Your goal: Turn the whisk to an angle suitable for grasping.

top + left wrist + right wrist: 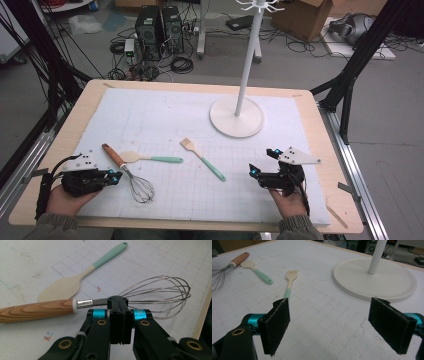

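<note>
From the high view, our left gripper (116, 178) sits at the whisk (131, 176) on the tabletop (60, 145), near the spatula (150, 158); our right gripper (262, 161) waits well apart, near the brush (202, 159). In the left gripper view, the jaws are pressed together at the whisk's wire neck, seemingly over it with nothing pinched; we should reopen and straddle the ferrule. In the right gripper view, the jaws stand spread, empty, facing the stand base (374, 280).

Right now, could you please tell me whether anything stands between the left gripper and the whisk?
Nothing visible does. The left gripper, jaws shut, has its tips right at the whisk, where the wires leave the wooden handle. The spatula lies beyond the whisk, out of the way.
</note>
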The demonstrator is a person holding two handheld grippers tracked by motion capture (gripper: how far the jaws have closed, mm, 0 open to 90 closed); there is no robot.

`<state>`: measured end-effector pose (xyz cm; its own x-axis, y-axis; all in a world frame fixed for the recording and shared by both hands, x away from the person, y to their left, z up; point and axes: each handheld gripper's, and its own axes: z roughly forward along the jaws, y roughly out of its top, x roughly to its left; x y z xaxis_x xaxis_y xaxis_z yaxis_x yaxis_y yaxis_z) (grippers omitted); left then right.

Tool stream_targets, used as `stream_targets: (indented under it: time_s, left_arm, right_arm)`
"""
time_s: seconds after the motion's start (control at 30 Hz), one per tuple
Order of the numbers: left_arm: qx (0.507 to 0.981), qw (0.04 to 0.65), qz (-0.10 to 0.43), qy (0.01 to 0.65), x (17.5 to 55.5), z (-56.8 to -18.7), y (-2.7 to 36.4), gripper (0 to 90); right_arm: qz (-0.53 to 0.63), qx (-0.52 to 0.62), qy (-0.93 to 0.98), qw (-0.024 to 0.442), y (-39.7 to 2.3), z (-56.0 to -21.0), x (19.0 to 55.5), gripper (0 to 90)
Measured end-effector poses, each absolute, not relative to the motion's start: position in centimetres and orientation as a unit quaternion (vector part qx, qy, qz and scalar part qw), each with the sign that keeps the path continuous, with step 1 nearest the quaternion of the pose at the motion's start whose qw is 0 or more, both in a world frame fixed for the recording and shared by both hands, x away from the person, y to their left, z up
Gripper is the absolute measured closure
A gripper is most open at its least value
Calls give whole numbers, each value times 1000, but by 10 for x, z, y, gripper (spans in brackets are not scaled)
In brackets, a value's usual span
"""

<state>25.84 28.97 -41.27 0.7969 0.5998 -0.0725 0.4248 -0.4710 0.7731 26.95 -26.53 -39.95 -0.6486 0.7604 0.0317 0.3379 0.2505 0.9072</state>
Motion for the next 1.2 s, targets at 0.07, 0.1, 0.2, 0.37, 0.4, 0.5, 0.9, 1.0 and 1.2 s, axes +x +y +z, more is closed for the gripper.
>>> stream_targets:
  time_s: [0.07,0.1,0.2,0.37,0.4,0.5,0.9,1.0,1.2]
  left_arm:
    - [853,415,102,299,259,-414,290,886]
    - [857,411,97,296,259,-416,288,886]
    - [861,405,88,293,259,-419,285,887]
    - [868,395,78,290,262,-424,280,886]
    - [869,394,76,289,262,-424,280,886]
    - [871,390,73,288,263,-425,279,886]
    - [880,377,63,281,268,-430,271,886]
    - [879,380,63,282,269,-430,270,886]
    - [878,381,62,283,270,-430,269,886]
  right_arm:
    - [495,360,761,214,-265,-399,269,163]
    - [495,358,761,217,-266,-399,269,163]
    - [496,361,760,216,-266,-399,269,163]
    - [497,359,759,218,-266,-398,268,164]
    - [498,360,758,218,-266,-398,268,163]
    - [499,359,757,221,-267,-398,268,163]
    - [501,361,755,222,-268,-397,267,163]
    - [501,361,755,222,-268,-397,267,163]
    - [502,360,754,223,-268,-397,267,163]
